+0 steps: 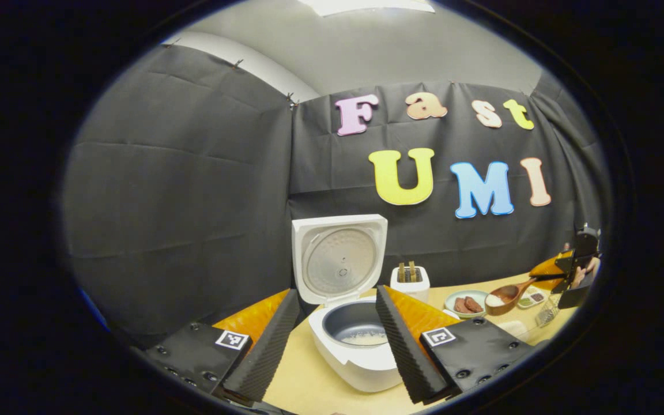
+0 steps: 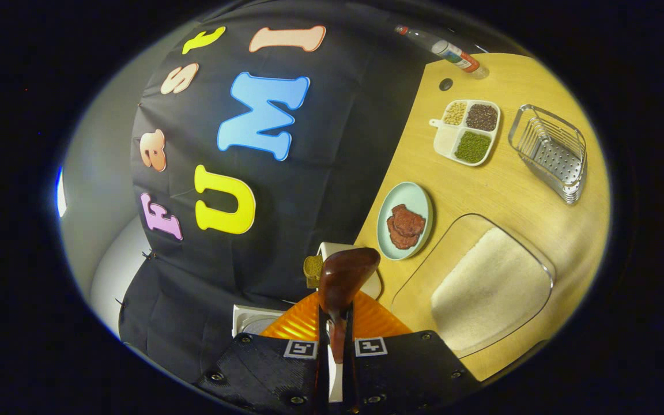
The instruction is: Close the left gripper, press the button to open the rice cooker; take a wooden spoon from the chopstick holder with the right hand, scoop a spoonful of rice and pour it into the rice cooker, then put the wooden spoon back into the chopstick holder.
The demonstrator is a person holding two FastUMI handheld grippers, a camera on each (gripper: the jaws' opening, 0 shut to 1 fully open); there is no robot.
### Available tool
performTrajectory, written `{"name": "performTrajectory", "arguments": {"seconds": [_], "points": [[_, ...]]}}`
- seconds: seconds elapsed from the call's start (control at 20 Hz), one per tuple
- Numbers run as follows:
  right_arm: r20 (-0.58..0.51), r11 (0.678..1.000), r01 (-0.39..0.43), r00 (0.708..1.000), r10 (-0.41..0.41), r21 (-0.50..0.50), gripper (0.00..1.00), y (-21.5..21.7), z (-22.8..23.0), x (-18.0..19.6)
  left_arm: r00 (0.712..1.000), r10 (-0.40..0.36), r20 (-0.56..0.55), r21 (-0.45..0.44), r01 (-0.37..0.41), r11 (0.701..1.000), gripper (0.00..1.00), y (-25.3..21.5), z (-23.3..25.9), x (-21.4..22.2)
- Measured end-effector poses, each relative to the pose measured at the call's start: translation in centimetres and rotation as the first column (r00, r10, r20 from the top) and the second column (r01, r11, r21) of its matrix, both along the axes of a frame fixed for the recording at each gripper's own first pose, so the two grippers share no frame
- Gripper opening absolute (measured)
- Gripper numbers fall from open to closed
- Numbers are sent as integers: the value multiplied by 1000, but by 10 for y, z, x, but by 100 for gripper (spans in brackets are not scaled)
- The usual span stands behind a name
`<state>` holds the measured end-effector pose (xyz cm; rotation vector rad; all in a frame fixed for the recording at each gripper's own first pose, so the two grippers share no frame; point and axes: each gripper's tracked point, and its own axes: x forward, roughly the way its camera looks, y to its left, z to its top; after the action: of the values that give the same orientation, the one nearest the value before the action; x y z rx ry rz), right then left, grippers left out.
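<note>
- The rice cooker [image 1: 355,346] stands just ahead of my left gripper [image 1: 338,340] and shows in the gap between its two fingers. Its lid [image 1: 339,257] is swung upright, so I judge the button step done. A thin layer of rice lies in the dark inner pot [image 1: 361,331].
- My left gripper has its fingers spread wide, with nothing between them. It hovers in front of the cooker.
- The clear tray of rice [image 2: 487,288] lies to the right of my right gripper's fingers and a little ahead of them, on the wooden table [image 2: 539,80].
- My right gripper [image 2: 335,346] has its fingers nearly together, clamped on the handle of the wooden spoon [image 2: 346,271], which runs forward from between them.
- From the left gripper view, the spoon bowl [image 1: 502,300] carries a heap of white rice and sits far right of my left fingers, well apart from the cooker, over the plate of meat [image 1: 466,304].
- The chopstick holder [image 2: 551,150], a wire basket, stands farther ahead and right of my right fingers, beyond the rice tray.
- I judge the step in hand to be carrying the loaded spoonful to the cooker.
- Next I need to travel with the bowl level until it is over the pot, then roll the handle to tip the rice in.
- After that the spoon goes back in the wire holder.
</note>
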<state>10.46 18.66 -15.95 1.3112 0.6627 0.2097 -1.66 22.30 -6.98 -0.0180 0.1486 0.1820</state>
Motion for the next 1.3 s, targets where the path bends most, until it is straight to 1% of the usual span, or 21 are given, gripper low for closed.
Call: {"name": "performTrajectory", "arguments": {"seconds": [0.05,0.1,0.15,0.2,0.25,0.3,0.35,0.4,0.45,0.6,0.75,0.8,0.85,0.9,0.95,1.05,1.1,1.2,1.3], "points": [[13,1000,-16,1000,16,-1,9,8,6,3,1000,8,-2,0,-8,1000,94,3,-1,-1],[26,999,-32,999,32,0,9,17,12,5,1000,16,-3,-1,-16,1000,89,7,-1,-1],[35,999,-49,998,48,5,9,26,18,7,1000,24,-4,0,-24,1000,89,10,-2,-1],[44,998,-63,997,62,14,9,35,24,10,999,33,-7,0,-33,999,93,14,-3,-3],[54,997,-79,995,78,20,9,45,29,13,999,42,-7,-2,-42,999,89,18,-4,-6],[62,995,-93,994,92,25,9,53,34,14,999,52,-8,-4,-52,999,93,21,-4,-7],[69,994,-107,992,105,26,9,63,38,16,998,62,-8,-6,-62,998,89,26,-5,-9],[77,992,-124,990,122,23,9,72,41,18,997,72,-9,-6,-72,997,97,29,-6,-11],[83,990,-140,987,138,19,9,81,43,19,996,83,-11,-6,-83,997,94,34,-7,-14],[100,983,-182,978,181,7,9,109,49,21,993,115,-15,-3,-115,993,90,45,-9,-22],[109,976,-217,970,216,-5,9,133,52,22,988,151,-23,-6,-151,989,90,58,-13,-34],[113,974,-225,968,226,-16,9,142,52,23,986,162,-25,-8,-163,987,94,62,-15,-37],[115,972,-235,965,237,-29,9,150,50,23,984,174,-27,-9,-174,985,94,66,-16,-41],[120,968,-245,961,249,-47,9,158,49,22,982,185,-29,-9,-186,983,90,70,-18,-45],[127,964,-258,956,265,-71,9,166,47,24,980,198,-32,-8,-198,980,90,74,-19,-52],[147,952,-279,944,296,-125,9,185,43,25,974,222,-40,-7,-223,975,97,82,-21,-61],[150,945,-292,938,313,-148,9,196,41,23,971,235,-44,-7,-236,972,97,87,-22,-65],[158,929,-320,924,349,-186,9,217,36,22,964,260,-52,-3,-261,965,90,96,-26,-75],[163,914,-339,912,377,-221,9,236,31,21,956,289,-59,3,-289,957,91,106,-28,-85]]}}
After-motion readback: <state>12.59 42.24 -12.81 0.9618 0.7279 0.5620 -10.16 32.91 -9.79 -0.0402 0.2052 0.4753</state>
